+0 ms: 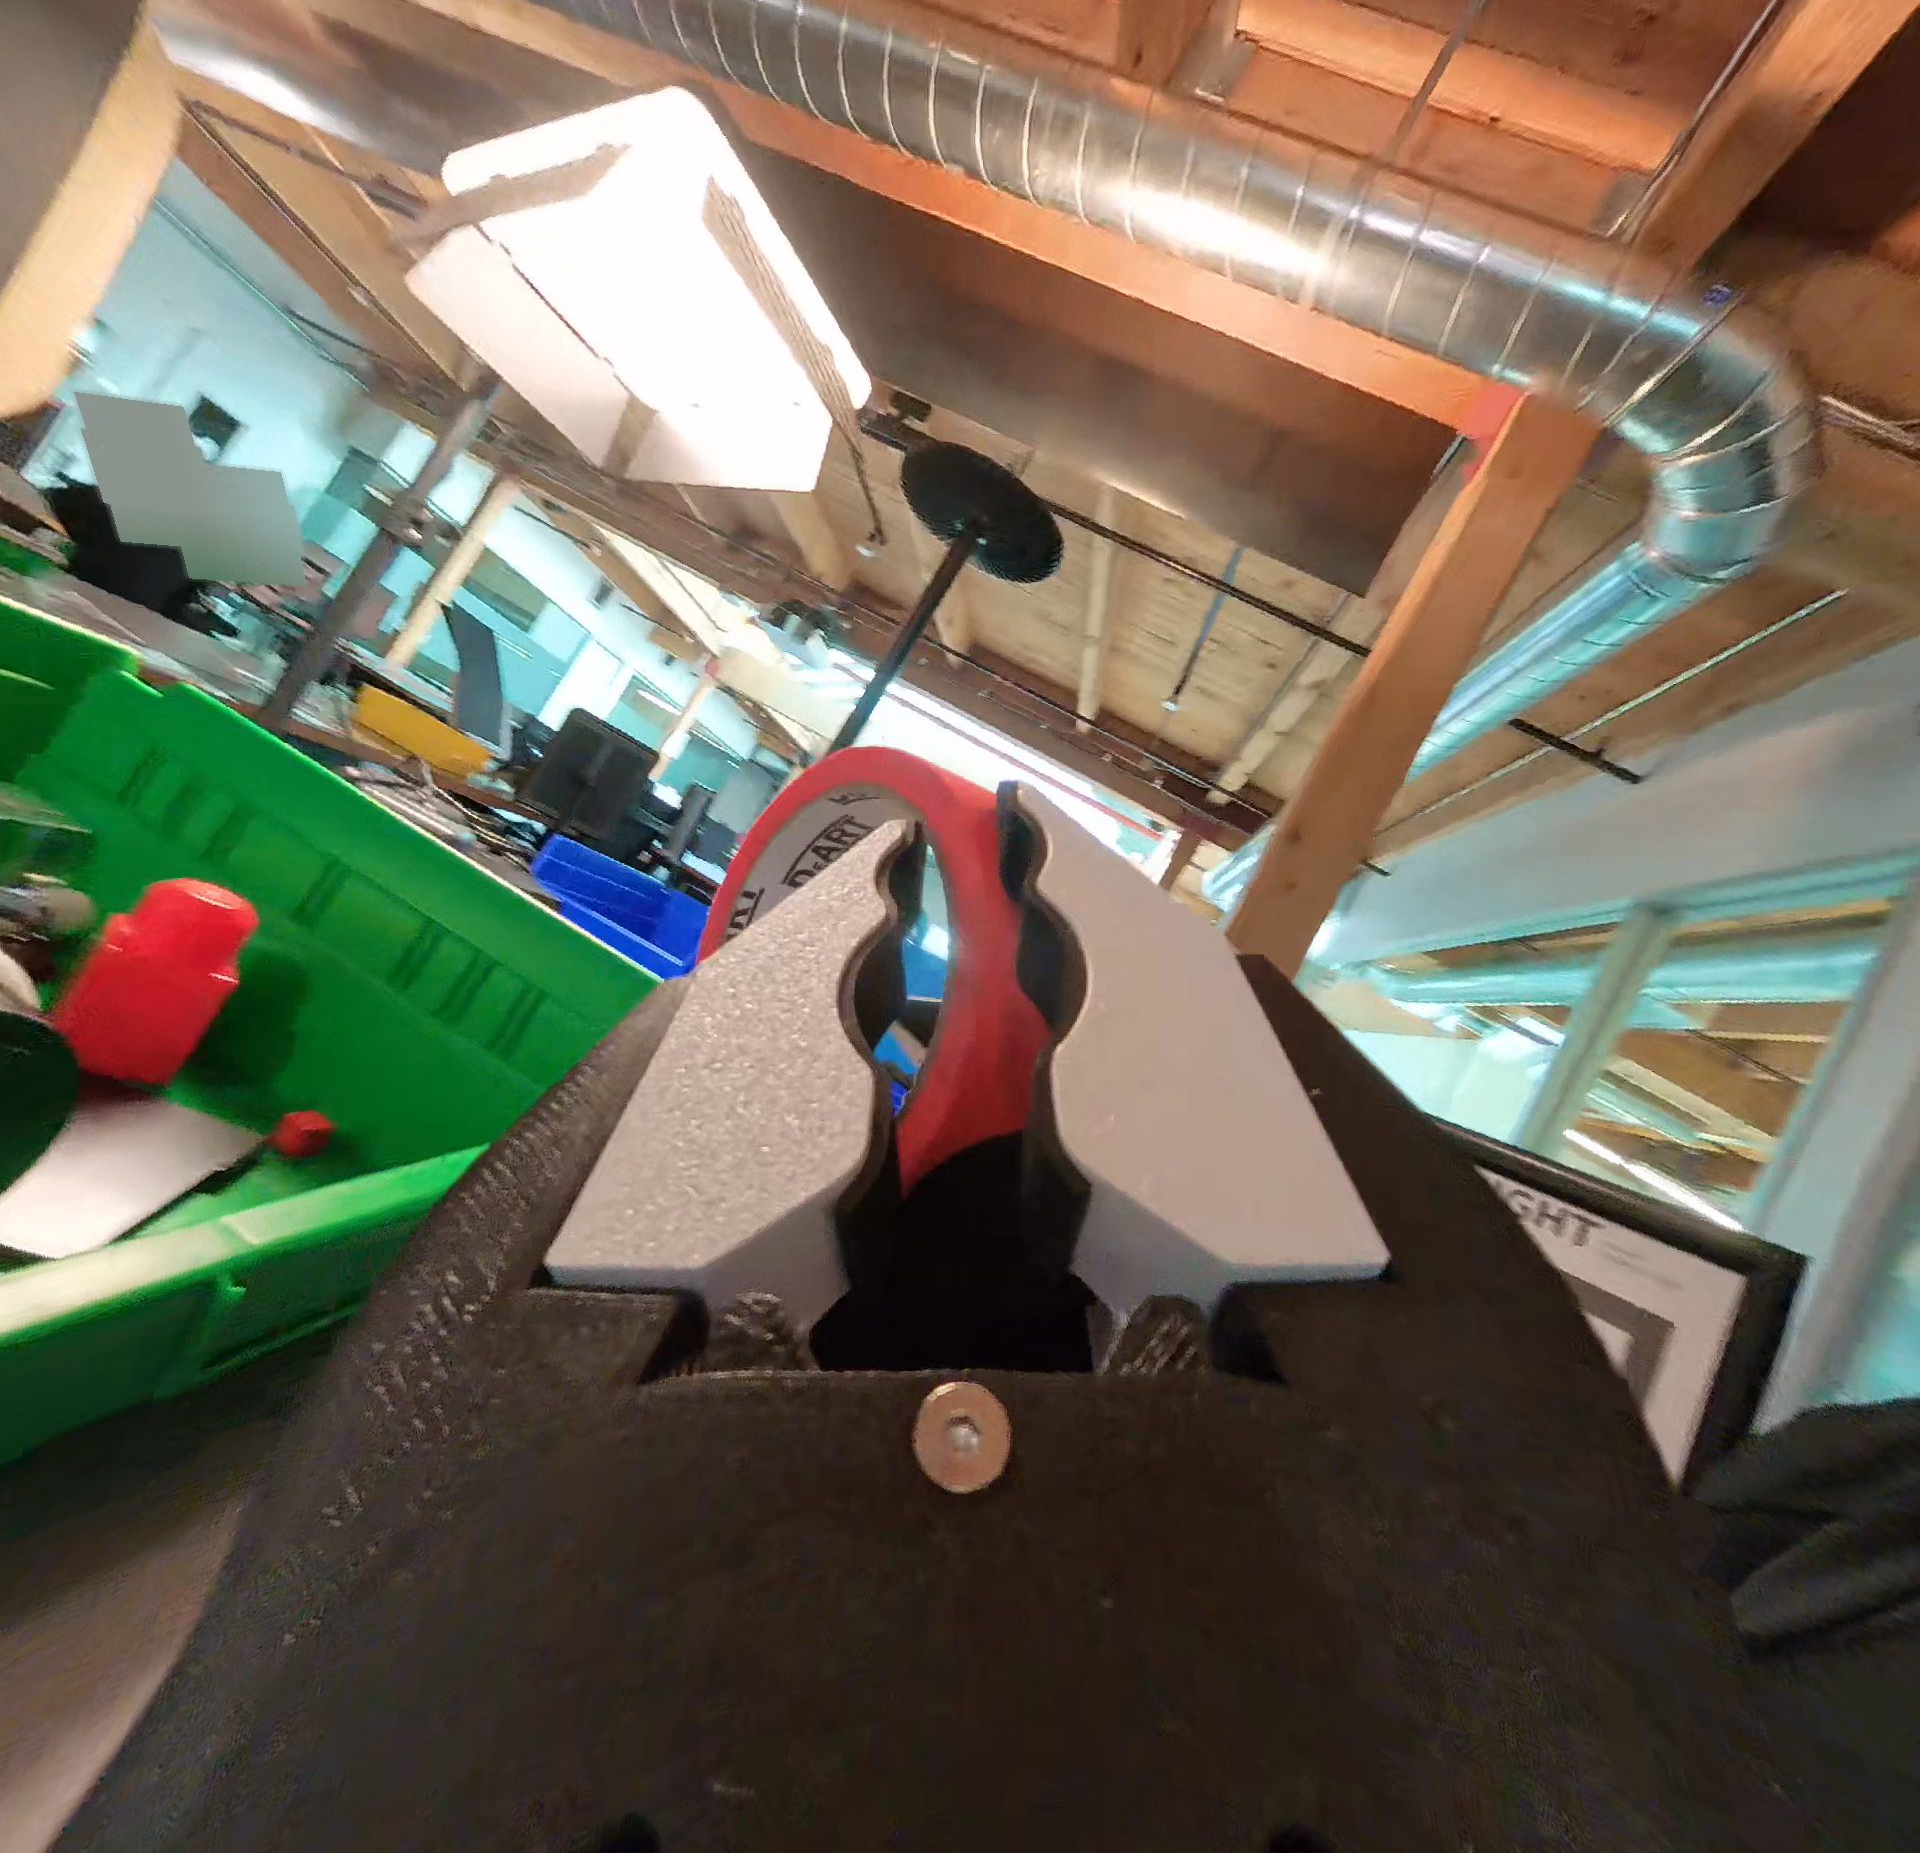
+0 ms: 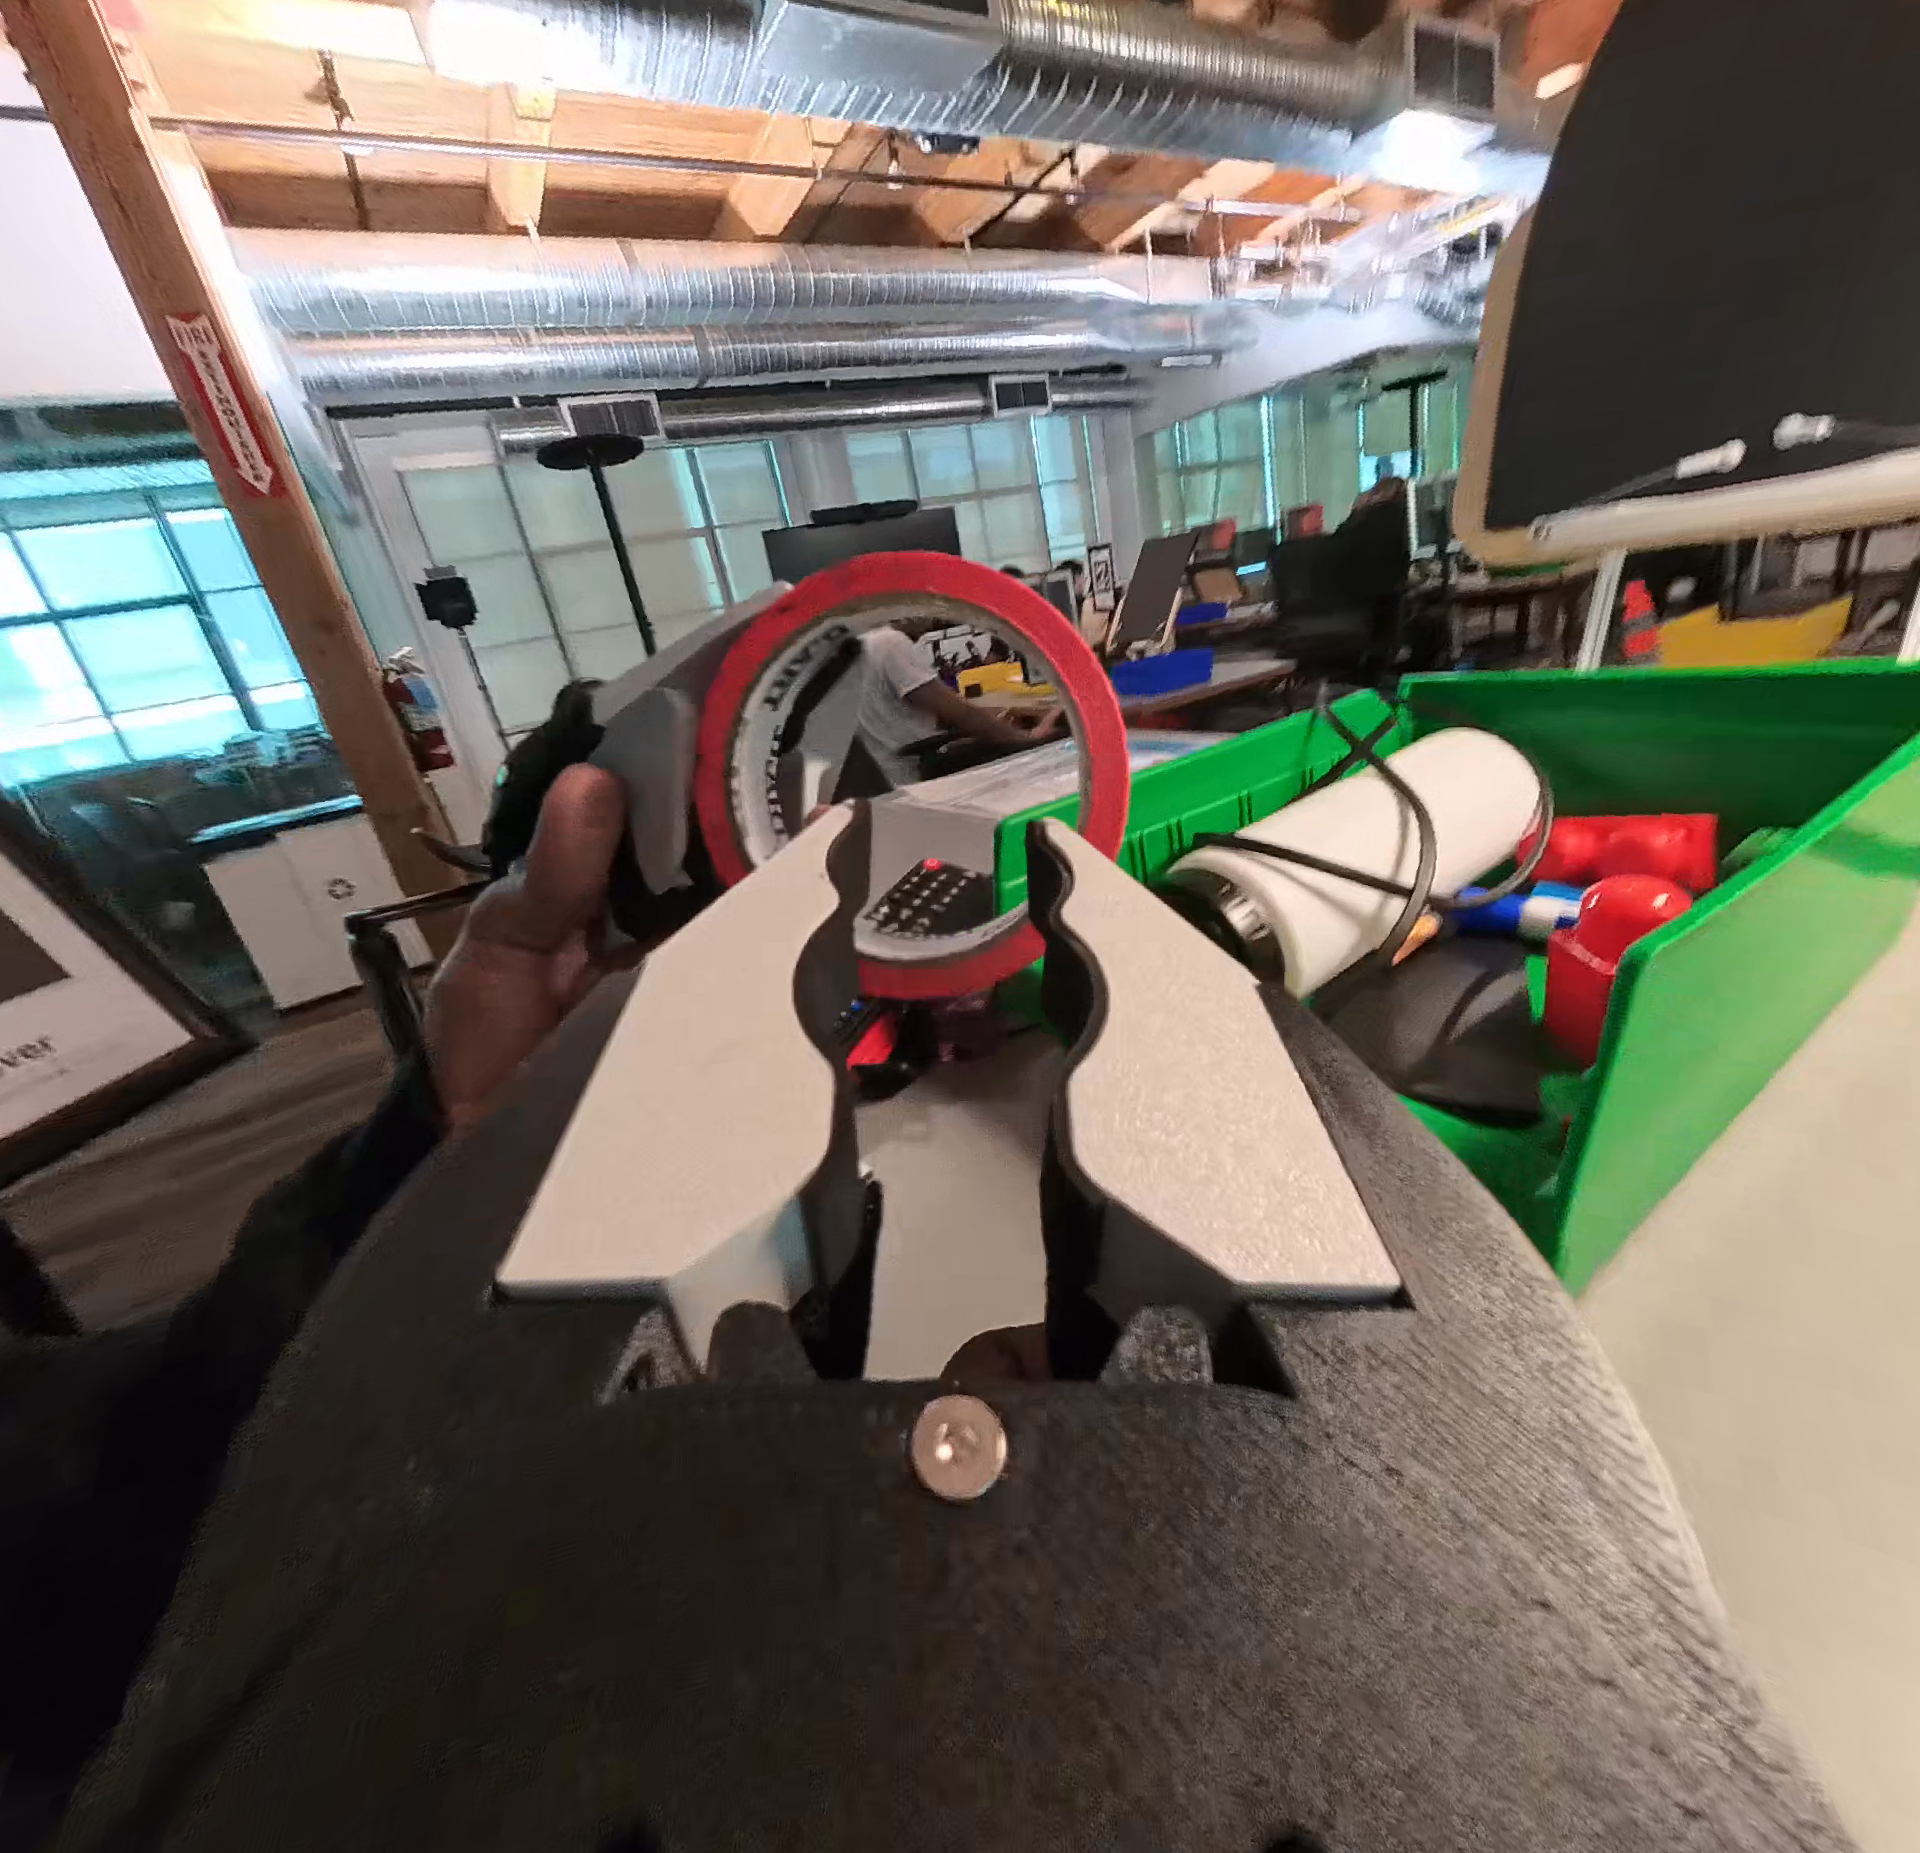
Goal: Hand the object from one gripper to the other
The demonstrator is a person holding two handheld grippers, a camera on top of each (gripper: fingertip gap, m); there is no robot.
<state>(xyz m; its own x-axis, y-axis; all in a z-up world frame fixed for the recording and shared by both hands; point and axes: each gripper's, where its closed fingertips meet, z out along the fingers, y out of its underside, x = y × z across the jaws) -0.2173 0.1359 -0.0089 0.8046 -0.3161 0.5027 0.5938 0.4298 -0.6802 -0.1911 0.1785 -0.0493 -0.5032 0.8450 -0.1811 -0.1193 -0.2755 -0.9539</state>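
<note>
Starting at the left, the left gripper (image 1: 961,837) is clamping the wall of a red tape roll (image 1: 977,972) between its grey fingers (image 1: 769,1055), one finger reaching through the roll's hole and the other pressing on the red outer face, so the ring is standing up out of the jaws and most of its rim is left free for a second grasp. In the right wrist view that same gripper is showing at the left of the roll (image 2: 914,754), with the person's hand (image 2: 530,920) wrapped around its body, and it is presenting the ring broadside to the oncoming tool, probably so the hole and the lower rim are easy to reach. Moving right, the right gripper (image 2: 940,837) is standing parted with nothing in it, its tips flanking the bottom arc of the roll; whether a pad is already touching the tape is hard to tell. The roll is therefore hanging in the air between the two tools, carried by the left one alone, and the handover appears to be at the point of the receiving grasp. Further right, a green bin (image 2: 1714,1024) is sitting on the table, holding a white cylinder (image 2: 1382,847) and red blocks (image 2: 1621,847), apart from the exchange.
</note>
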